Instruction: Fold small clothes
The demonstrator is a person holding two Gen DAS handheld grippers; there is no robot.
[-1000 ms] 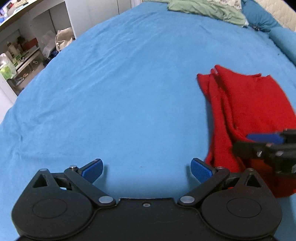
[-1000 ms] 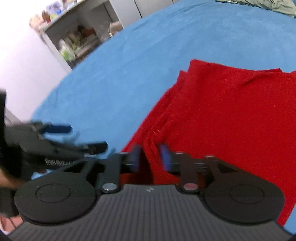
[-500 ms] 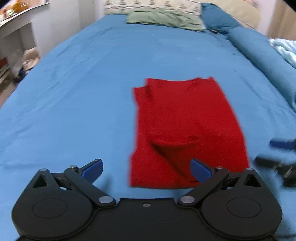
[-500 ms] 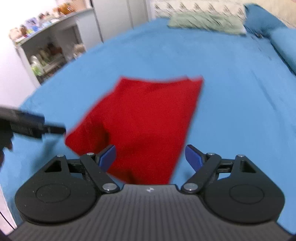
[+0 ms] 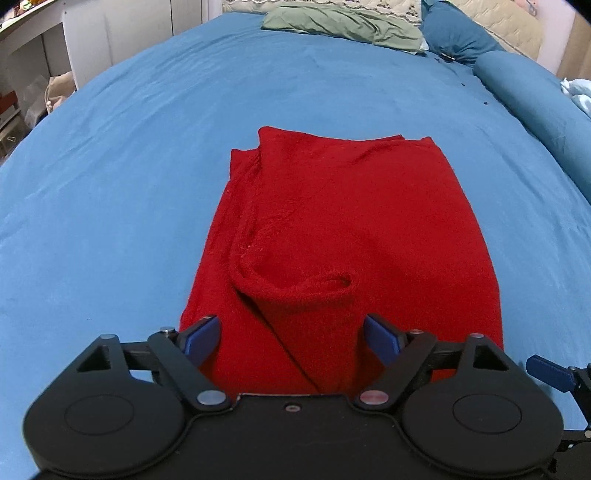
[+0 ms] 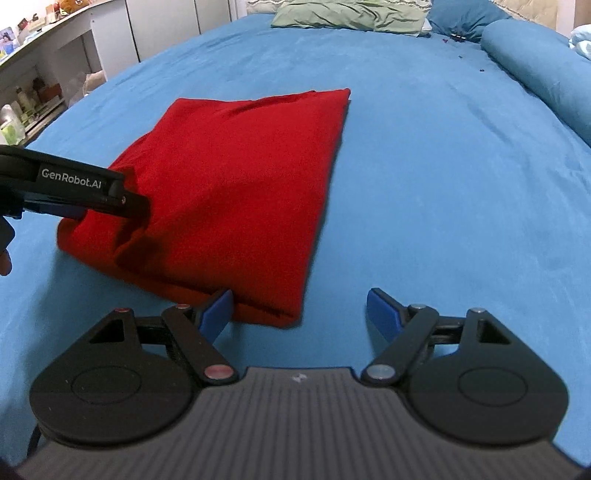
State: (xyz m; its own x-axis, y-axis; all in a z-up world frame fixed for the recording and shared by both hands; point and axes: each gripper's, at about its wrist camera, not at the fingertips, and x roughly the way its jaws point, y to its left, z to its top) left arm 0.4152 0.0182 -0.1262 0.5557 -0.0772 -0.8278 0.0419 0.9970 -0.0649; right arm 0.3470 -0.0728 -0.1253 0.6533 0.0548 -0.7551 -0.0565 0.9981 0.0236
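While both sets of jaws stand spread, the folded red garment point(image 5: 343, 236) lies just ahead of them.

1. A home bedroom, seen from just above a wide bed point(image 5: 147, 155) covered in a blue sheet
2. At the head of the bed lie a green pillow point(image 5: 340, 22), a blue pillow point(image 5: 458, 33) and a long blue bolster point(image 6: 535, 59)
3. White shelves point(image 6: 40, 92) along the left wall hold bottles and small household clutter
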